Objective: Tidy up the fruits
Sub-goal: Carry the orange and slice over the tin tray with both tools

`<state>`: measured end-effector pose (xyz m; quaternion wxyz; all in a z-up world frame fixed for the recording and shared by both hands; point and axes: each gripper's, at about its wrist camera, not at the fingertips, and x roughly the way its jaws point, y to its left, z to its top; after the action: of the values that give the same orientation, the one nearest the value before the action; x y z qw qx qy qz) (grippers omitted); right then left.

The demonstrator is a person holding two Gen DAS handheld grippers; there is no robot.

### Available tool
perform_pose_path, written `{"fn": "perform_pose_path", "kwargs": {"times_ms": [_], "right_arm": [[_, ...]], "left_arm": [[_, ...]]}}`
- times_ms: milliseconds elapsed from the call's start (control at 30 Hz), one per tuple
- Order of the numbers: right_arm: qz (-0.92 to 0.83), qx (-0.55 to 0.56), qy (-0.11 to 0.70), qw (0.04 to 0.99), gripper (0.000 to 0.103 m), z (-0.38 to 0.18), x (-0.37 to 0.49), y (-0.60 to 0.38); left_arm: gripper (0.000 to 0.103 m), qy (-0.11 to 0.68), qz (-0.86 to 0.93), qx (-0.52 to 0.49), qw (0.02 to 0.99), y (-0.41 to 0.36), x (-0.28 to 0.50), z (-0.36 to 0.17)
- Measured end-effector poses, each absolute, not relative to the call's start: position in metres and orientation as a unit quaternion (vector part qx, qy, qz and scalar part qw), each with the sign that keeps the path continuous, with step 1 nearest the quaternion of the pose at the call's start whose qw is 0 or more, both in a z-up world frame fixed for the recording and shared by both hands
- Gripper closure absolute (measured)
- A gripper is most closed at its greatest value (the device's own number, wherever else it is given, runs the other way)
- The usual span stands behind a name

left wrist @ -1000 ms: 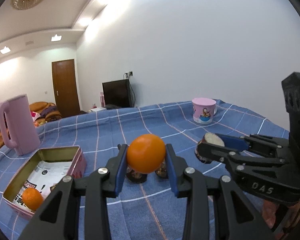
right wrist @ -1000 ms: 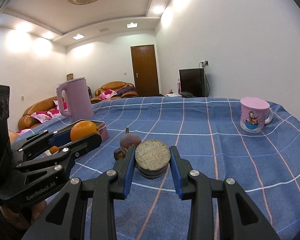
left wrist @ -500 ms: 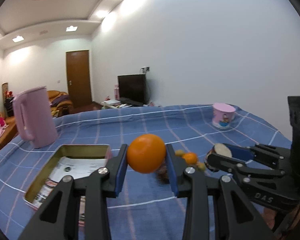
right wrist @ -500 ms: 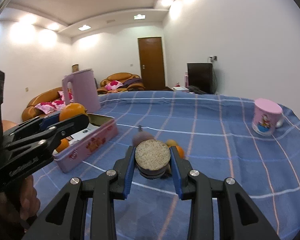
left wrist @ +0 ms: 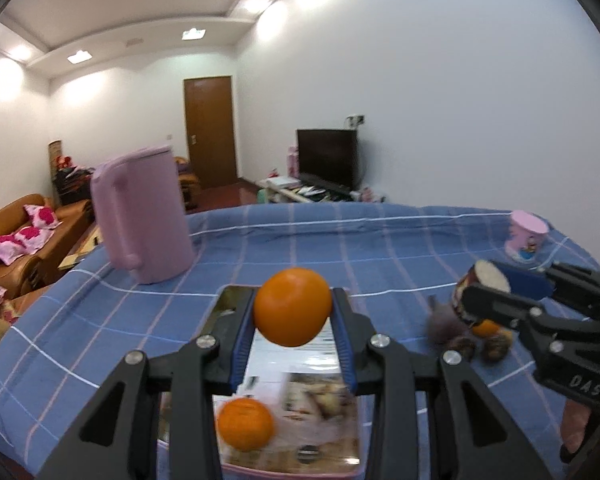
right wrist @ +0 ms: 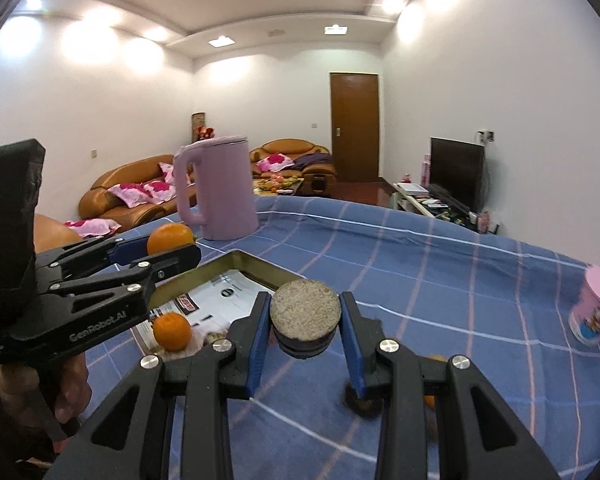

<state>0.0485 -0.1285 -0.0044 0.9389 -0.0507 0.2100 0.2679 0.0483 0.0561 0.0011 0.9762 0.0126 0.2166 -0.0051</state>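
The left gripper [left wrist: 293, 314] is clamped on an orange [left wrist: 292, 306], pinched between both blue pads and carried above the open tin [left wrist: 236, 298]. In the left wrist view the tin lies directly beneath the fruit, running toward 6 o'clock, and a second orange [left wrist: 244, 424] already rests on its paper lining at the near end. The right gripper [right wrist: 305, 322] grips a dark, flat-cut fruit [right wrist: 305, 314], pale face upward, held over the blue checked tablecloth [right wrist: 440, 280] just to the 3 o'clock side of the tin.

Judgement: the step in hand is the deposit of the held orange into the tin, with the cut fruit to follow. To do it well, the left gripper should descend until the fruit is close above the lining before the jaws part; a release from height would likely let the round fruit roll or bounce over the low rim. The bare lining toward 12 o'clock is the better landing place, clear of the fruit already there.

The loose fruits [left wrist: 476, 338] remain on the cloth at 3 o'clock of the tin, partly blurred. The pink kettle [left wrist: 144, 216] stands at 11 o'clock and the pink cup [left wrist: 526, 238] at 2 o'clock, both well apart from the work. The two grippers sit near each other, so the right one should hold off while the left lowers.
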Motion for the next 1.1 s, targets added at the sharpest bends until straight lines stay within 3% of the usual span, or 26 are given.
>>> {"fn": "perform_pose_path", "kwargs": {"times_ms": [500,1100], "right_arm": [[0.301,-0.084,0.249,0.917,0.067,-0.024,0.102,-0.046],[0.304,-0.115,0.31,0.893,0.067,-0.062,0.115,-0.014]], "left_arm": [[0.065,0.298,0.028,-0.009,0.954,0.117,0.094,-0.028],[0.065,0.337,0.028,0.003,0.941,0.117,0.103,-0.053]]}}
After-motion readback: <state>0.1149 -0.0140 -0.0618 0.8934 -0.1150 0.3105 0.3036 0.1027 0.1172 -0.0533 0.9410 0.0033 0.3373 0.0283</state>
